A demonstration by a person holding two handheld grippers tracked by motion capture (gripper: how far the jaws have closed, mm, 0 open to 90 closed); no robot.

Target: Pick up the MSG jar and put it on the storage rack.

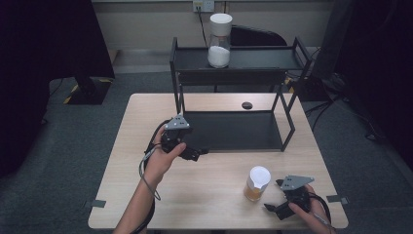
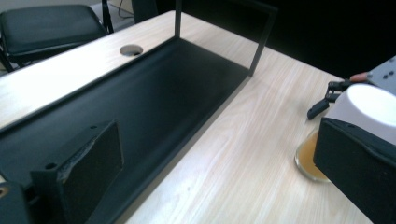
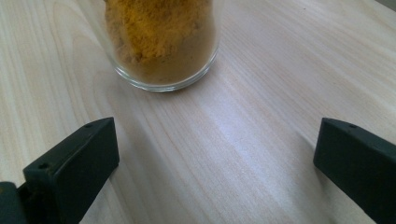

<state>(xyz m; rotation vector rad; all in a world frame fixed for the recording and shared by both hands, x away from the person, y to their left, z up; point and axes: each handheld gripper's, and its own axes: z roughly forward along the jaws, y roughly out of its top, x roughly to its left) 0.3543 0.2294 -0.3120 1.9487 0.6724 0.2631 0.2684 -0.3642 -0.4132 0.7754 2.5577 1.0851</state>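
A glass jar of orange powder [image 1: 256, 184] with a white lid stands on the wooden table [image 1: 204, 195], near the front right. My right gripper [image 1: 273, 196] is just right of it, open, jaws towards the jar and apart from it. The right gripper view has the jar's base [image 3: 161, 42] ahead of the open right gripper [image 3: 215, 163]. My left gripper [image 1: 196, 153] is open at the front left corner of a black two-tier rack [image 1: 234, 129]. From the open left gripper [image 2: 219, 172], the orange jar [image 2: 369, 105] is partly hidden by one jaw.
A jar of white powder [image 1: 219, 48] stands on the rack's top shelf [image 1: 253, 58]. The lower shelf [image 2: 154, 93] is bare. A cable hole [image 1: 247, 105] sits in the table behind it. A black chair [image 2: 46, 28] stands beyond the table.
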